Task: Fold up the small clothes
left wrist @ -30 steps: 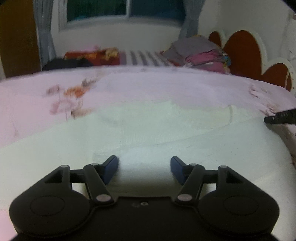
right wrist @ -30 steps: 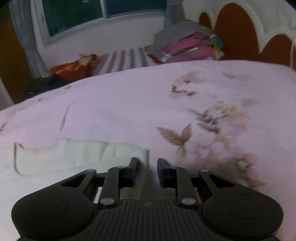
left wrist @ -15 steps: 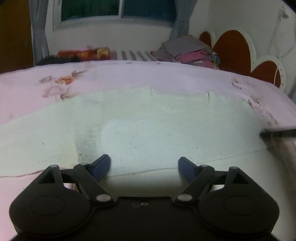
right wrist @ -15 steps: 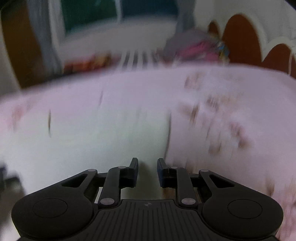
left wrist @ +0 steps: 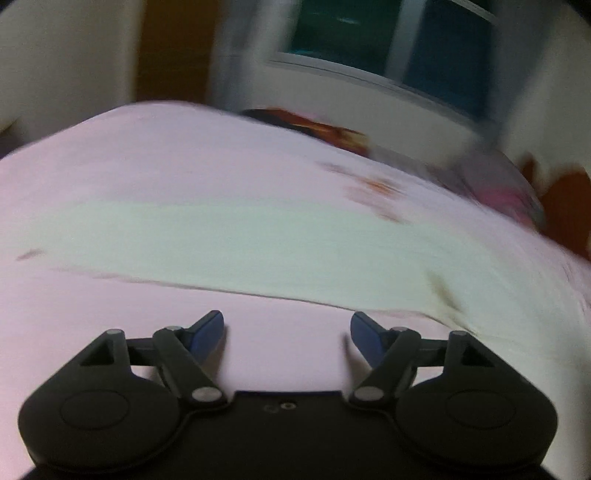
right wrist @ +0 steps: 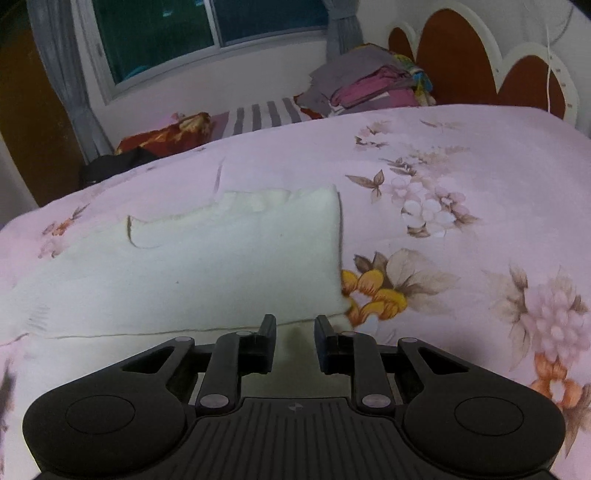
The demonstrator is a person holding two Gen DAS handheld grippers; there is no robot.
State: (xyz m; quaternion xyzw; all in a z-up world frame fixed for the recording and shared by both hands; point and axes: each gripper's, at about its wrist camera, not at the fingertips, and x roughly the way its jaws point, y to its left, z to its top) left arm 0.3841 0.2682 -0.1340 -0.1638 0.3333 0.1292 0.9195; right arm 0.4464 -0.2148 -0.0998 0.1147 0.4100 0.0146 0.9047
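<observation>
Beside right tongs (right wrist: 295, 330), garment's (right wrist: 207, 273) near edge

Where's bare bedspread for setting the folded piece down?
Free: the floral bedspread right of the white garment, up to the headboard. Also the pink strip between the left hand-held gripper and the garment's near edge. Crowded: clothes pile by the window.

My right gripper (right wrist: 294, 328) sits at 6 o'clock, jaws a little apart with nothing between them, over the near hem of the cream garment (right wrist: 207, 266) spread flat on the pink floral bedspread (right wrist: 461, 177). At 1 o'clock I see a pile of folded clothes (right wrist: 369, 86) by the headboard (right wrist: 454, 62); the window (right wrist: 207, 33) is at 11 o'clock
</observation>
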